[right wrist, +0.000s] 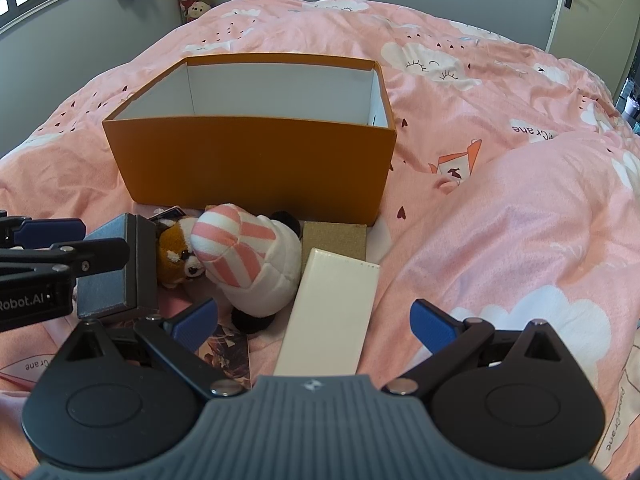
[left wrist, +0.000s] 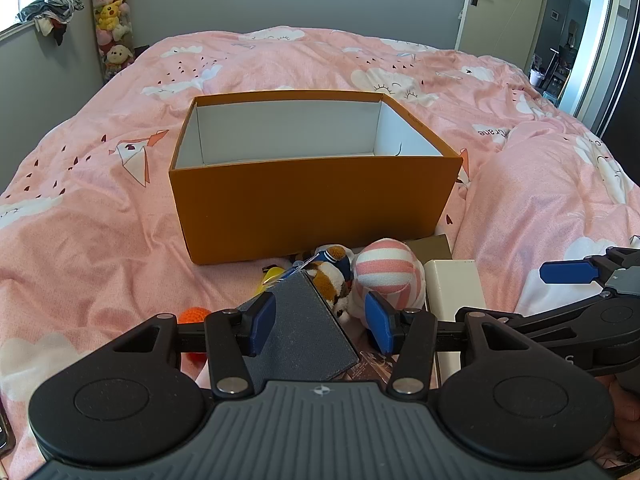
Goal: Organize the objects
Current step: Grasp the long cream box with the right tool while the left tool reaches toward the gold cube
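Grey box [left wrist: 298,328] between left tool [left wrist: 320,326] pads

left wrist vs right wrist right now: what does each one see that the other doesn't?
Left wrist only: an orange crochet ball and a yellow toy by the grey box, which sits between the left gripper pads without a clear grip; an open doorway at right.

Right wrist only: the right gripper, open over the white box, and the striped plush's black feet.

Both: empty orange box, striped plush, brown plush, pink duvet.
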Available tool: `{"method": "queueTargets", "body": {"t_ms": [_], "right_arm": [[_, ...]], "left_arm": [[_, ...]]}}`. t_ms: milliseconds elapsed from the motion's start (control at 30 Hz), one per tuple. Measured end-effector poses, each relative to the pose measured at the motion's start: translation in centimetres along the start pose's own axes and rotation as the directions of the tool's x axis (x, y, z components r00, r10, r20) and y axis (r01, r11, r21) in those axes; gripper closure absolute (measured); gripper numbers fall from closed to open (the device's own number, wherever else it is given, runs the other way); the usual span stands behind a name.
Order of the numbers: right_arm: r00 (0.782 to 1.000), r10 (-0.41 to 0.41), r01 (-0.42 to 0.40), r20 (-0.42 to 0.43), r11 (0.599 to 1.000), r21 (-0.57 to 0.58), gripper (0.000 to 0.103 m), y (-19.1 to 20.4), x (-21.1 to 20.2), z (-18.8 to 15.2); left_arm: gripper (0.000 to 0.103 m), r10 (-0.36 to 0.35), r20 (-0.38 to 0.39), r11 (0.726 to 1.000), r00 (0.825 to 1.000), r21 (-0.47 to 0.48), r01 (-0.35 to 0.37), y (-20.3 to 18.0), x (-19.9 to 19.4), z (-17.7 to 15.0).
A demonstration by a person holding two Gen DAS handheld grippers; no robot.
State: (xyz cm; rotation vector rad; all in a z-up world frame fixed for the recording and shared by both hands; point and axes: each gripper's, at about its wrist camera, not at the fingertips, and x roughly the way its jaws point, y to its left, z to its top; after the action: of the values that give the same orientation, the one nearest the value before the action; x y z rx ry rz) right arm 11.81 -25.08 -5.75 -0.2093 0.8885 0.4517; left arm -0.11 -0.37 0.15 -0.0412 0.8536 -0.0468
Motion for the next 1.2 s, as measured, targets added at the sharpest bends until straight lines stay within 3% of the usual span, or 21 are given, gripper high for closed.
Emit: {"method": "queueTargets", "body": {"t_ms": [533, 600, 667, 733, 933, 1200], "right_arm": [[1.0, -0.001, 0.002, -0.016, 1.0, 0.017, 0.003, -0.2, 0.3, -0.3], [0.999, -0.004, 0.005, -0.037, 1.0, 0.024, 0.014, -0.2, 0.7, -0.6], [0.997, -0.006, 0.009, -0.074, 0.999, 0.035, 0.032, -0.5, 1.3, -0.7], [0.993, -0.004, 0.009, -0.114, 0.999, 0.044, 0.038, -0.7, 2.1, -0.9], [0.983, -0.037, 0.038, -0.181, 0.999, -0.001, 0.036, -0.1, 4.2, -1.2], [0.956, -0.087, 0.069, -0.281, 0.995, -0.071, 0.03, 1.7, 7.5, -1.3]], "left_arm": [[0.045, -0.009, -0.005, 1.0, 1.0, 0.002, 0.009, 0.1, 0.1, -0.2], [0.046, -0.014, -0.011, 1.0, 1.0, 0.002, 0.014, 0.0, 0.2, -0.2], [0.048, -0.02, -0.015, 1.0, 1.0, 0.007, 0.02, -0.1, 0.4, -0.3], [0.049, -0.03, -0.021, 0.999, 0.999, 0.017, 0.03, -0.4, 0.5, -0.3], [0.051, -0.056, -0.057, 0.996, 0.997, 0.07, 0.06, -1.5, 1.8, -0.5], [0.051, -0.068, -0.031, 0.992, 0.997, 0.102, 0.071, -1.5, 2.1, -0.4]]}}
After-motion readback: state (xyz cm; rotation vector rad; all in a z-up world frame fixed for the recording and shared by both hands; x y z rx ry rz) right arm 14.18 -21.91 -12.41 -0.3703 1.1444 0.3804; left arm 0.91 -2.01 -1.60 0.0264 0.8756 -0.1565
